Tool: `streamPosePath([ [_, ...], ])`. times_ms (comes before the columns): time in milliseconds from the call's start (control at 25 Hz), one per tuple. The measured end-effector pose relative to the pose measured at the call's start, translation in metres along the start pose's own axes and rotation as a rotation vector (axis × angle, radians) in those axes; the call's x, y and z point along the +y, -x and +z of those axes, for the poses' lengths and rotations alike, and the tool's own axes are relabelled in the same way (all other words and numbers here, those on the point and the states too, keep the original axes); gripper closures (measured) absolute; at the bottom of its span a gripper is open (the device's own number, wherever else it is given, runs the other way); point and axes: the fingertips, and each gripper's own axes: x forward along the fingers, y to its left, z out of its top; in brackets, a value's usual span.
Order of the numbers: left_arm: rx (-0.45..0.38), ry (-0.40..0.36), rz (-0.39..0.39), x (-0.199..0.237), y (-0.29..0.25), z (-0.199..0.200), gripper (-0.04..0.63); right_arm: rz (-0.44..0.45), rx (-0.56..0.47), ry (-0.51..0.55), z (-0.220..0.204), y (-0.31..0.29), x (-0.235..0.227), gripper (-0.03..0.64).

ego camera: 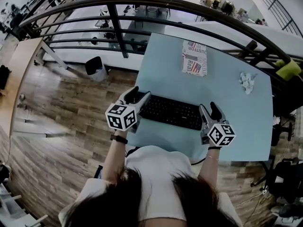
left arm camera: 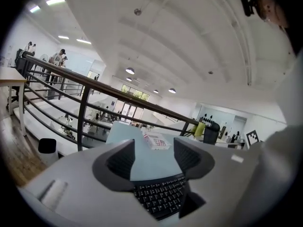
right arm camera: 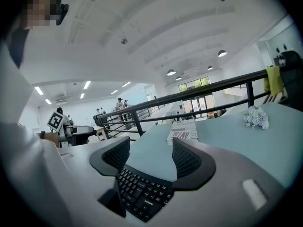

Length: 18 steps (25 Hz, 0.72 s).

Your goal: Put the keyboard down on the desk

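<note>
Here the keyboard (ego camera: 171, 111) lies between left tool (ego camera: 141, 92) and right tool (ego camera: 208, 106), both wide open.

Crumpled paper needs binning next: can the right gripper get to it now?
Probably yes: the right gripper is open, holding nothing, and only bare desk lies between it and the paper.

The keyboard (ego camera: 171, 111) is placed at the near part of the table (ego camera: 236, 126), with the left gripper (ego camera: 141, 93) at its left end and the right gripper (ego camera: 208, 109) at its right end. Behind it, near the far edge, a packet (ego camera: 194, 57) is laid; a paper wad (ego camera: 247, 82) is set farther right. A railing (ego camera: 142, 4) is run behind the table.
</note>
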Motion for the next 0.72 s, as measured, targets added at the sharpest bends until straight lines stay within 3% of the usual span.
streamPosePath([
  [240, -0.029, -0.026, -0.066, -0.025, 0.003, 0.015, 0.339, 0.047, 0.002, 0.030, 0.012, -0.002, 0.019, 0.368],
  [720, -0.048, -0.068, -0.158, -0.062, 0.000, 0.032, 0.461, 0.041, -0.043, 0.073, 0.033, 0.008, 0.031, 0.527],
])
